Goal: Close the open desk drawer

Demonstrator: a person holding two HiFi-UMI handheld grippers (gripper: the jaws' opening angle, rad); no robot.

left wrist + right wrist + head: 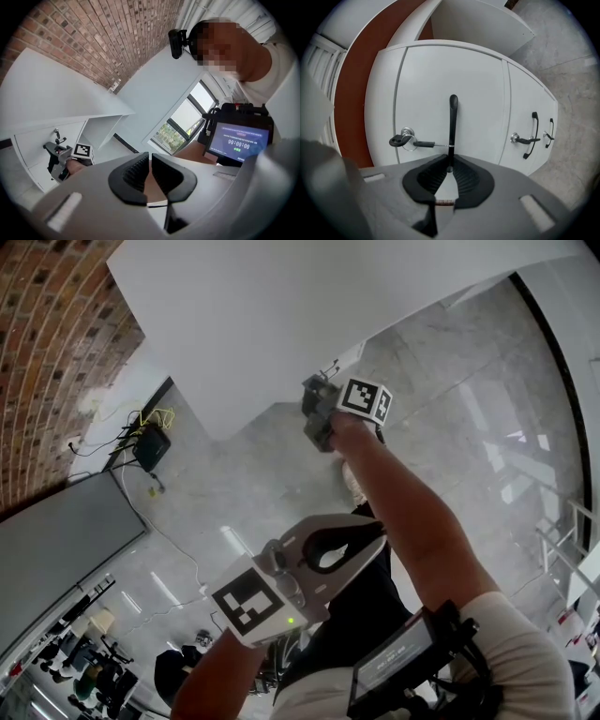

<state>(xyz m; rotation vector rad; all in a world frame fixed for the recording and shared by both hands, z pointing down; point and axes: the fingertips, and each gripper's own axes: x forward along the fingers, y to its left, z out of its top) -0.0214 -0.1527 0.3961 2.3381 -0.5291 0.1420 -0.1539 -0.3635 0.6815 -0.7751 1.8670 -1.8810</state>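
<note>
Right claw (449, 164) clamps drawer handle (453, 117); left claw (150, 163) empty

My right tongs (450, 167) are clamped on the drawer handle (453, 122), so there's no room left there. In the right gripper view, a key (411, 142) juts from the lock just left of the handle and would snag a jaw. To the right, the drawer front (480, 93) is bare up to the next handle (533, 133). The bench top (281, 306) overhangs above, and the floor (574, 117) beyond lies open.
</note>
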